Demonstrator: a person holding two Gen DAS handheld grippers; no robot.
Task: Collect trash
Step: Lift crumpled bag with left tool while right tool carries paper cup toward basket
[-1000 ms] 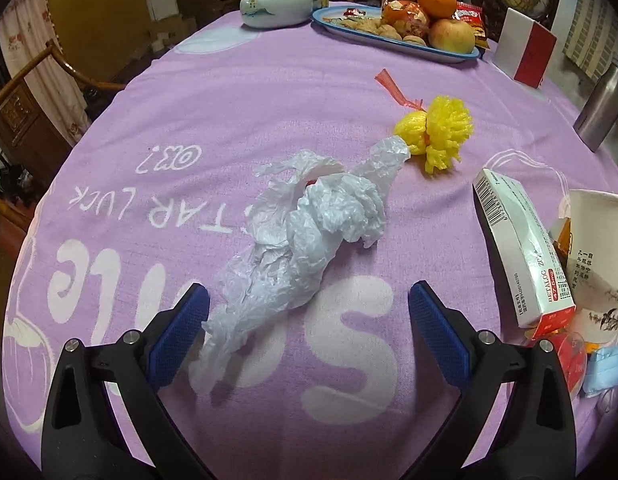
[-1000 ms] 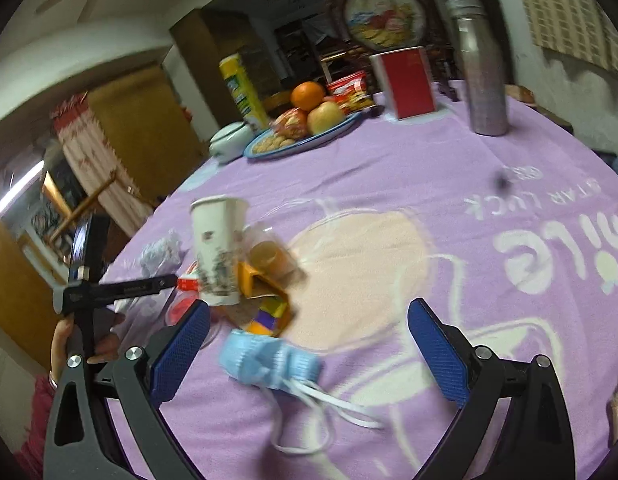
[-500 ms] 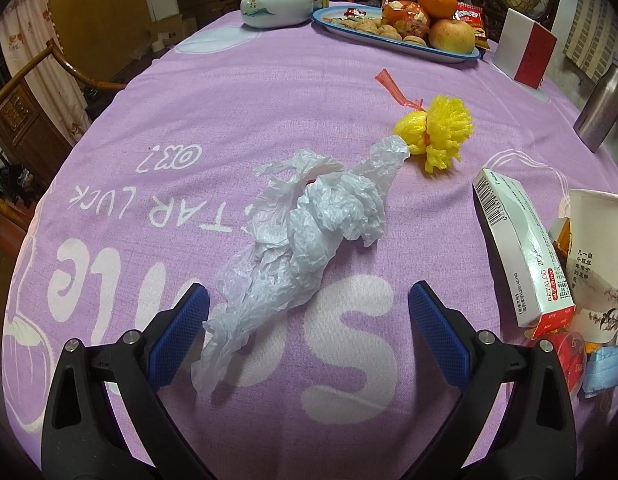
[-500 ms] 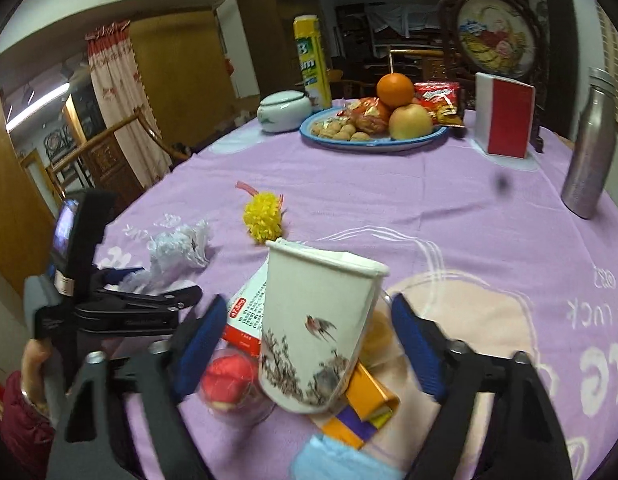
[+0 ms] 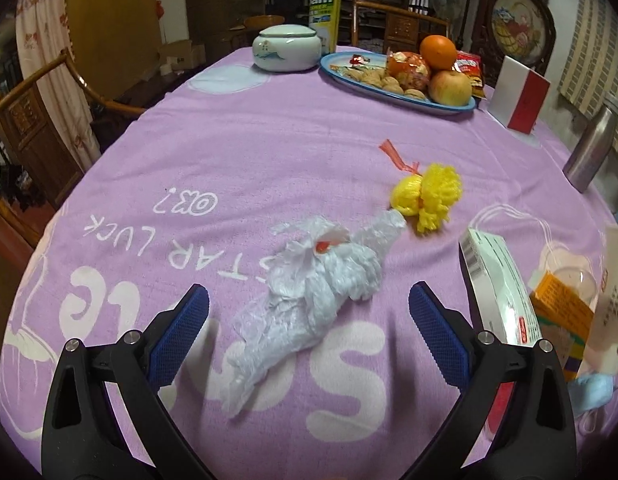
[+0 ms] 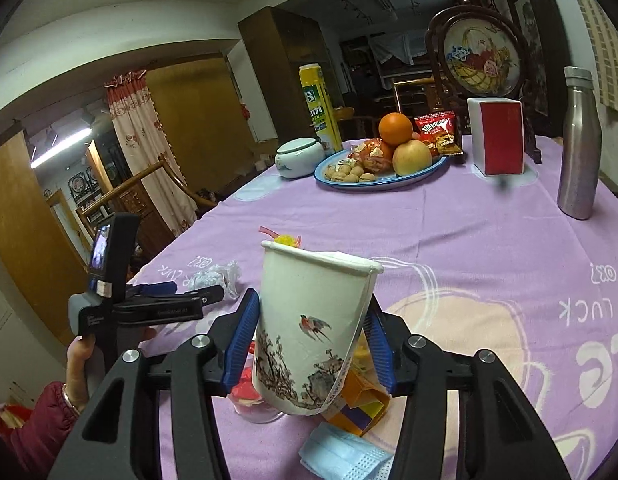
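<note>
One paper cup [image 6: 313, 328] is clamped by the right gripper [image 6: 311, 344] above one face mask [image 6: 341, 454], partly cut off, while one crumpled bag [image 5: 309, 300] is framed beyond the wide-open left gripper [image 5: 309, 340].

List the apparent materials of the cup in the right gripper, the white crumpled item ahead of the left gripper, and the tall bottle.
Cup: likely paper, matte, printed bird, rolled rim, wall dented. White crumpled bag: thin plastic film, translucent, wrinkled. Bottle: probably stainless steel, brushed grey sheen.
</note>
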